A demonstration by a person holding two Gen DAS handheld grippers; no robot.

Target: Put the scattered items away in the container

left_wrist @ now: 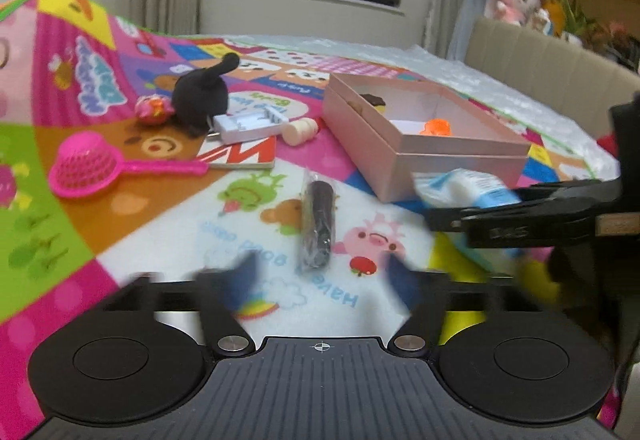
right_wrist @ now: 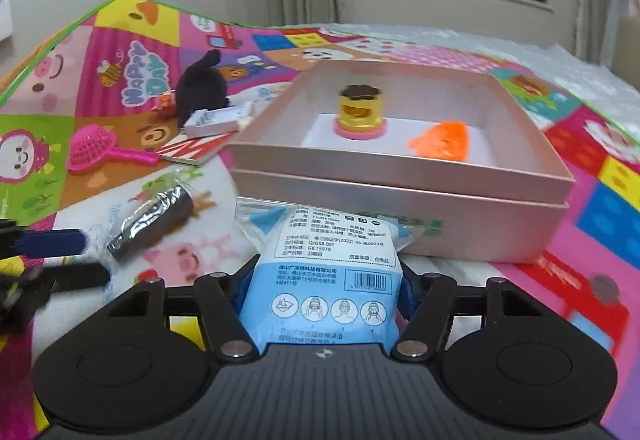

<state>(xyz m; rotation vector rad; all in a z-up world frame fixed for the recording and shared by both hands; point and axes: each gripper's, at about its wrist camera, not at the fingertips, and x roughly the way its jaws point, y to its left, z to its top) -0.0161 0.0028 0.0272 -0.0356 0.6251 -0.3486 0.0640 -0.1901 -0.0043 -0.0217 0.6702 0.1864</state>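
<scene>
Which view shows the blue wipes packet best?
The right wrist view: the blue wipes packet fills the centre between the tool's fingers, label readable. The left wrist view shows only its end, beside the pink box.

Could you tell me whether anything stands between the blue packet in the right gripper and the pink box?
Nothing visible does: the packet sits right before the box's near wall, which it must clear to get inside.

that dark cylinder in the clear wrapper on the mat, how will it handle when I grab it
The wrapped cylinder lies on its side, so a nudge may roll it. Its glossy film looks slippery and loose, so the jaws might catch wrapper rather than the body.
</scene>
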